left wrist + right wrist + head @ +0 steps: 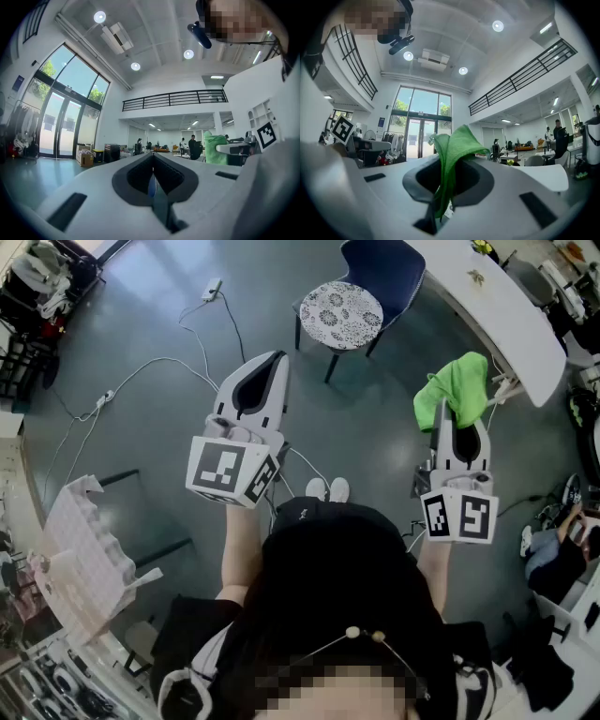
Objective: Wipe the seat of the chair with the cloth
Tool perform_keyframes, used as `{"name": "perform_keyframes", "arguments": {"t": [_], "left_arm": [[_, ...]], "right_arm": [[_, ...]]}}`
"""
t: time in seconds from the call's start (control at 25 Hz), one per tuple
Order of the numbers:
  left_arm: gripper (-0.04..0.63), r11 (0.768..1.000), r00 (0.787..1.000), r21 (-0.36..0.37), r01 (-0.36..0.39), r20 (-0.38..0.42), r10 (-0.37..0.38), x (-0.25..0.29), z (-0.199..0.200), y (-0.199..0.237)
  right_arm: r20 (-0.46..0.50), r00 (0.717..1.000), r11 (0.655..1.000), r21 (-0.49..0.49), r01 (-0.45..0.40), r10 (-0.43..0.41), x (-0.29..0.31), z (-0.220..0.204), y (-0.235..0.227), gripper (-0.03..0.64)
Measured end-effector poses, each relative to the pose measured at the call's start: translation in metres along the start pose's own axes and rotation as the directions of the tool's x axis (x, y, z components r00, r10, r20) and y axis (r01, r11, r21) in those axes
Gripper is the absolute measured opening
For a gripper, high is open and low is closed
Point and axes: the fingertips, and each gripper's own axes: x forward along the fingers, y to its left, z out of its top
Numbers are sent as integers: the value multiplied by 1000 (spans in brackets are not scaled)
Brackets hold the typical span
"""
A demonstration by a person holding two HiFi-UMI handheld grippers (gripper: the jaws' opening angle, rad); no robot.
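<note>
Nearest, the left tool (pixel 271 369) has its jaws pressed together on nothing. The right tool (pixel 466 424) is clamped on a bright green crumpled cloth (pixel 457 382). Farther off, a navy-blue chair with a round patterned seat (pixel 341 315) stands well apart on the grey floor (pixel 141 296).

A dark grey, glossy floor (pixel 375 418) is filling the head view. A chair (pixel 389 268) with a navy back and a round patterned seat (pixel 340 315) is standing on it at the top centre. White cables (pixel 150 362) are snaking across the floor to the chair's left, one of them reaching a power strip (pixel 213 287). A person's white shoes (pixel 327 488) are standing near the middle. A long white table (pixel 511 329) is standing at the upper right, carrying items too small to tell.
</note>
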Motion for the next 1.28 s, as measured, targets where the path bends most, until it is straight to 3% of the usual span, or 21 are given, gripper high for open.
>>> {"name": "perform_keyframes", "arguments": {"t": [0.52,0.84,1.08,1.28], "left_arm": [[6,1000,1000,-10,-6,-11,6,1,-7,19],[6,1000,999,-23,8,-51,-9,7,-27,25],[6,1000,998,-20,-1,-66,0,43,-37,48],[6,1000,997,-4,-29,-65,29,117,-47,86]], "right_arm": [[-3,1000,1000,-6,-2,2,17,-4,9,49],[-17,999,996,81,-31,32,36,-18,5,51],[-19,998,998,19,-60,60,96,-27,-14,52],[-37,995,996,-25,-89,88,181,-51,-51,52]]}}
